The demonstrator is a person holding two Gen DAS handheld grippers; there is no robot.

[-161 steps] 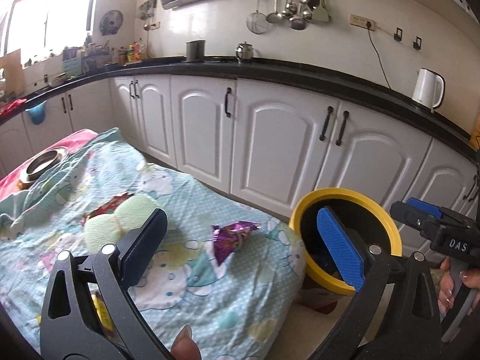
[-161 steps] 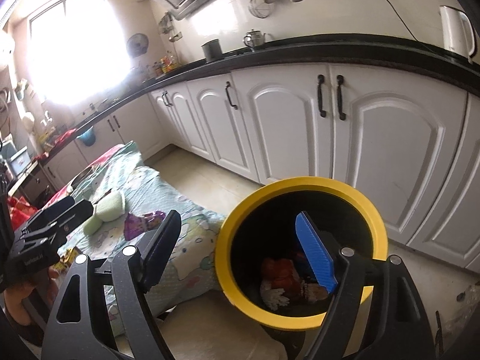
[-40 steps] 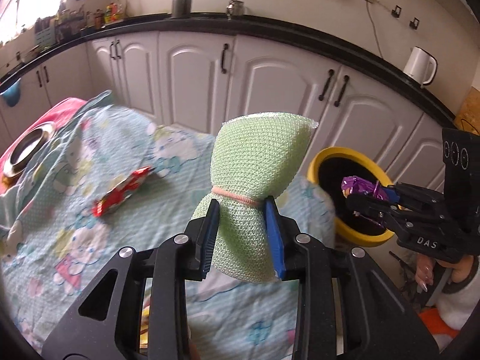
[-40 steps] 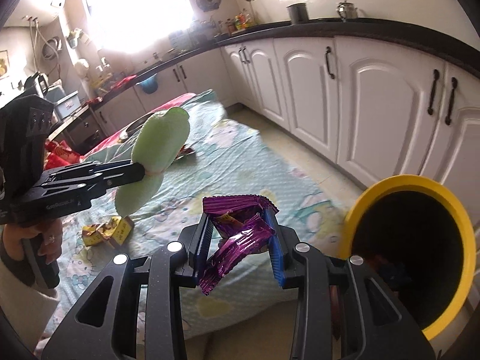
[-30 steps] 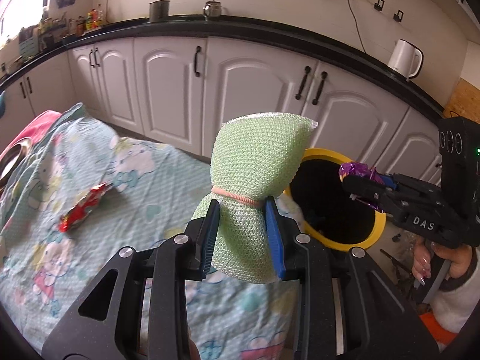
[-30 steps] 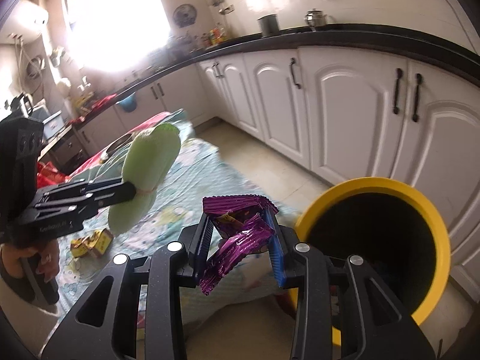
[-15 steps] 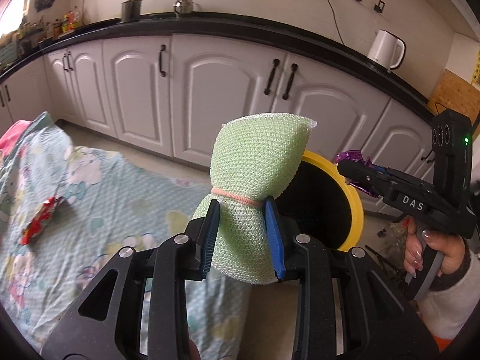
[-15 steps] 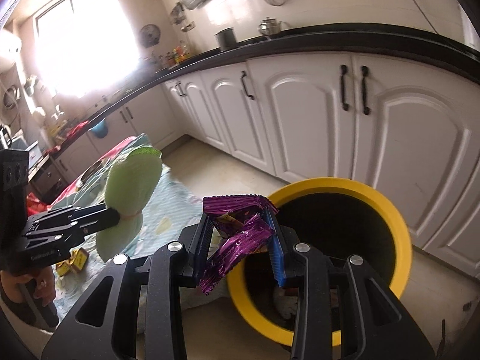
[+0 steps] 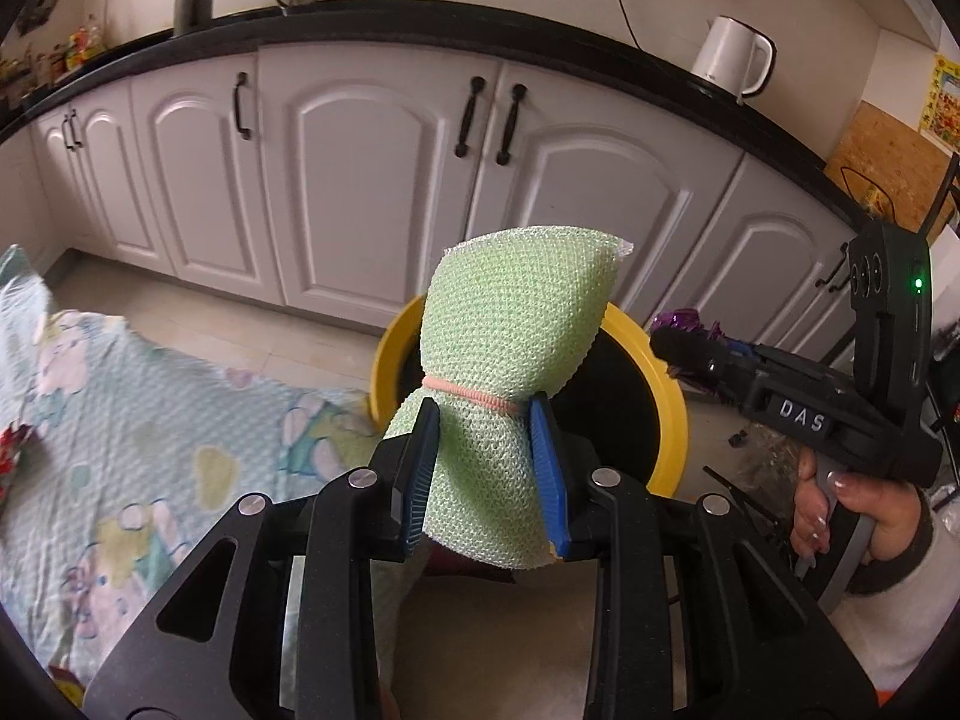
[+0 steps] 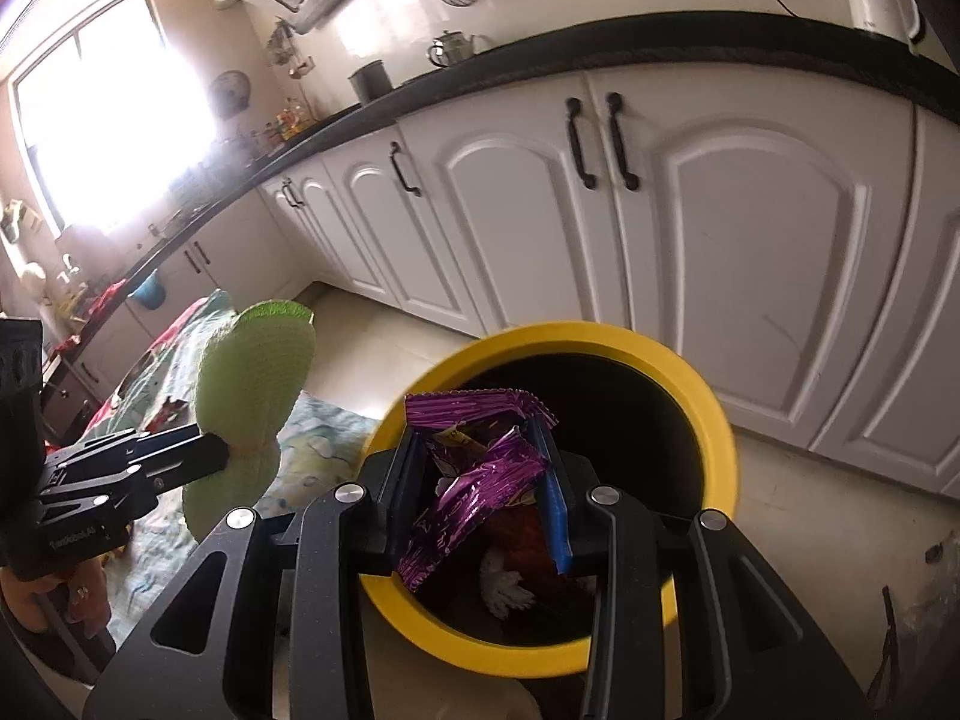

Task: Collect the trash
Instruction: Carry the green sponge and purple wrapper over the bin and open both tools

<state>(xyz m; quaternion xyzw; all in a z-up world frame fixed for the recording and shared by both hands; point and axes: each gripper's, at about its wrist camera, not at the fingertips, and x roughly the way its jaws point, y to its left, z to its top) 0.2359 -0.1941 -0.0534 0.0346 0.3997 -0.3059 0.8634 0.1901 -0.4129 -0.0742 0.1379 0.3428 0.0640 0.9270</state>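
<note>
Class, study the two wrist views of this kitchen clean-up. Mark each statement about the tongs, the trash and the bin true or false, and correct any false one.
1. The left tongs grip a green mesh sponge. True.
2. The right tongs are empty. False: they hold a purple wrapper.
3. The bin has a red rim. False: yellow.
4. Trash already lies inside the bin. True.
5. A white kettle stands on the counter. True.

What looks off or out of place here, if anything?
Mostly the cloth: a bedsheet-like print spread low beside the kitchen cabinets, rumpled, with a red wrapper on it. The bin stands upright; nothing looks spilled.
</note>
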